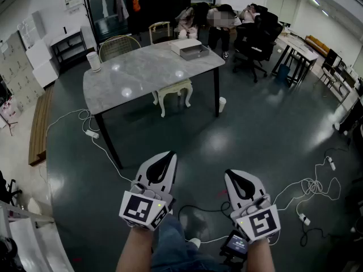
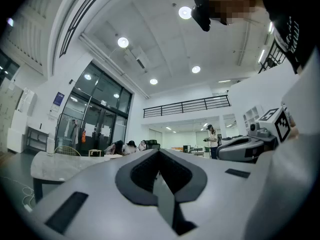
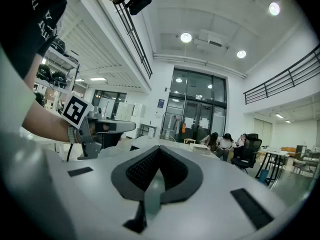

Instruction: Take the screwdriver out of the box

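Note:
A grey, open box (image 1: 193, 50) lies on the far right corner of the marble table (image 1: 136, 81), well ahead of both grippers. No screwdriver shows from here. In the head view my left gripper (image 1: 168, 155) and right gripper (image 1: 233, 175) are held side by side over the dark floor, close to my body and pointing toward the table. Each has its jaws together with nothing between them. The left gripper view shows its shut tip (image 2: 159, 152) with the table (image 2: 55, 165) far off at the left. The right gripper view shows its shut tip (image 3: 160, 148) and the box (image 3: 200, 147) beyond.
A white cup (image 1: 93, 60) stands on the table's left end. Chairs (image 1: 173, 89) stand under and behind the table. White cables and power strips (image 1: 306, 188) trail over the floor on both sides. People sit in office chairs (image 1: 255, 38) at the back.

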A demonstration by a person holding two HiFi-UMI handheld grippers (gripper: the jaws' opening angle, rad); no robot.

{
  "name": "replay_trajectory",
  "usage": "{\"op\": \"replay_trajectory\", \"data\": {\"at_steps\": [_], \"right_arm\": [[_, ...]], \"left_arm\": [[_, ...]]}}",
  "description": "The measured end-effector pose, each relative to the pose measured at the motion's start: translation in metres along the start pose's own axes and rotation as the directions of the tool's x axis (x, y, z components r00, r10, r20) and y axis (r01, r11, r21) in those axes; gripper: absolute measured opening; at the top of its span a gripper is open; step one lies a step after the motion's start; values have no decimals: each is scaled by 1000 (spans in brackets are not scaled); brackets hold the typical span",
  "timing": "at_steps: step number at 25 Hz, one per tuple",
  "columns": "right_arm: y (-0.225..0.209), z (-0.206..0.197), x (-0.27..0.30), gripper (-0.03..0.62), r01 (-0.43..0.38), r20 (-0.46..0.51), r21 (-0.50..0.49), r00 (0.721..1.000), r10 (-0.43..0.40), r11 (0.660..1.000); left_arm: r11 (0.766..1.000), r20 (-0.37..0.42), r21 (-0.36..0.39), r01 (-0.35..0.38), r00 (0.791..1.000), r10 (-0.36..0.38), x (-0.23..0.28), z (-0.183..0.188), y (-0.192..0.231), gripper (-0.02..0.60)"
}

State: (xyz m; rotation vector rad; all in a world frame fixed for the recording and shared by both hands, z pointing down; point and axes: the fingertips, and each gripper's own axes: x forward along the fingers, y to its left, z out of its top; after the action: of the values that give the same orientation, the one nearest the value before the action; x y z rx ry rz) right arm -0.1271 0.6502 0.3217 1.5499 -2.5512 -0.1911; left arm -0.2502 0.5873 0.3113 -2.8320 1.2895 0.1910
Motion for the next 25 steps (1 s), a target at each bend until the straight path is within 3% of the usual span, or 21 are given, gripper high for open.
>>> {"op": "replay_trajectory", "data": {"at_steps": [7,11,17,25], "right_arm": [[-10,12,-22,25,7,48,11,999,-7,1000],[-26,-2,-9,25,-15,6,-6,1000,15,1000],[-67,-4,39,25,15,36,10,999,-16,1000],[-135,-3,145,26,70,17,0,997,-70,998]], "left_arm": [[999,16,44,6,1000,-7,-3,14,-27,12],[998,23,57,14,1000,-16,17,15,-21,12],[998,25,55,29,999,-30,71,6,14,12],[995,31,51,80,996,-82,178,-4,85,12]]}}
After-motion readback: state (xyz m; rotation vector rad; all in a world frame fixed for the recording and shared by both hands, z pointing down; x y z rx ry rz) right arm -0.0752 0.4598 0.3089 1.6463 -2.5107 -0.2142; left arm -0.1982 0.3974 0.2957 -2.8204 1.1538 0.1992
